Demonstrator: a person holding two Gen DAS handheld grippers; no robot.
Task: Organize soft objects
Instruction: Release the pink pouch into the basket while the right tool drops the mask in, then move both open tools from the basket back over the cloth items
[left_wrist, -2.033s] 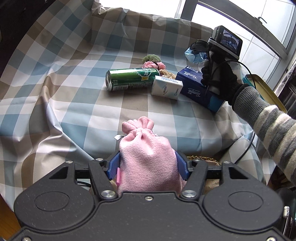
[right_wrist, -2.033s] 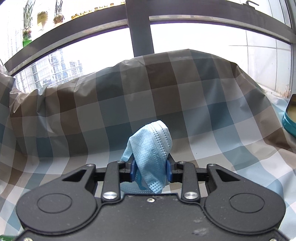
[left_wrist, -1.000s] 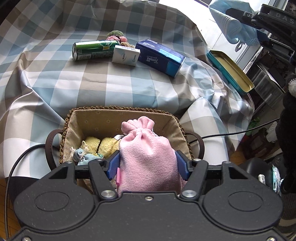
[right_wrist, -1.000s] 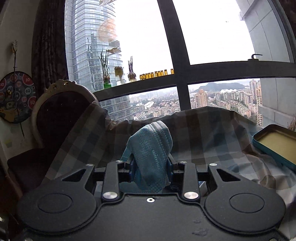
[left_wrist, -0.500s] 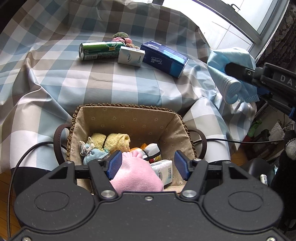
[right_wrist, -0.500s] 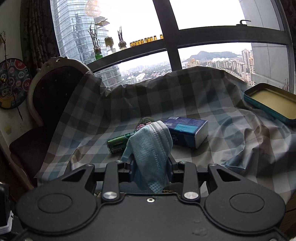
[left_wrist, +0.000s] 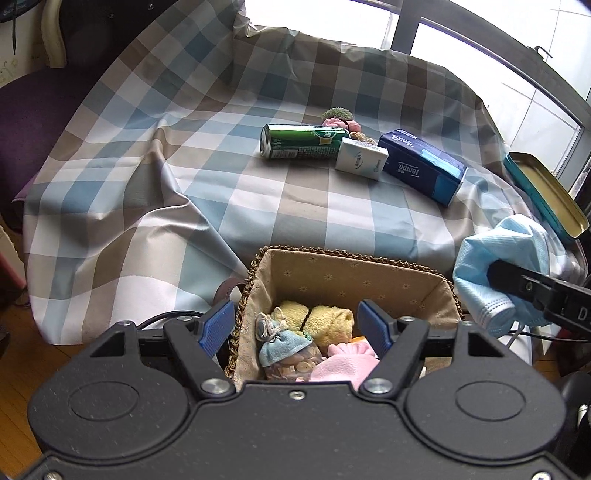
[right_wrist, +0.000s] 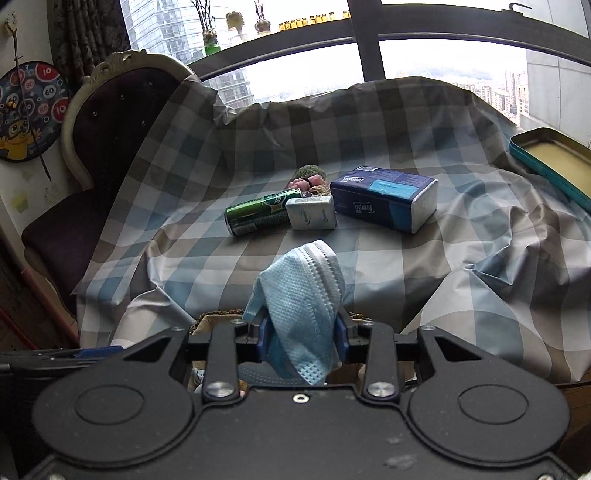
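Basket (left_wrist: 354, 275), lined in tan cloth and rimmed in braid, sits at the near edge of the checked tabletop (left_wrist: 295, 199) as I work both tools above it. My left gripper (left_wrist: 297, 326) has its jaws opening, the blue pads clear of everything, and the pink pouch (left_wrist: 341, 363) lies in the basket below them beside a yellow towel roll (left_wrist: 325, 319) and a small blue-capped sachet (left_wrist: 284, 350). My right gripper (right_wrist: 302, 341) has its jaws opening a little, yet they press on the blue face mask (right_wrist: 301, 306), which is crumpled between the pads. In the left view the mask hangs just beside the basket's right rim, not yet over the opening. To do this step well, I judge I should carry the mask inward until it is above the free space at the basket's right, lower it past the rim, and only then let the jaws part fully, so the light fabric does not drape over the braid or slide off to the floor. The left tool should lift clear first to leave room. The mask's long axis runs roughly upright in my grip, its folded top pointing toward the window and its pleated lower edge trailing down toward the tool body. Can (left_wrist: 301, 142), tissue packs and a tin stay on the tabletop beyond.
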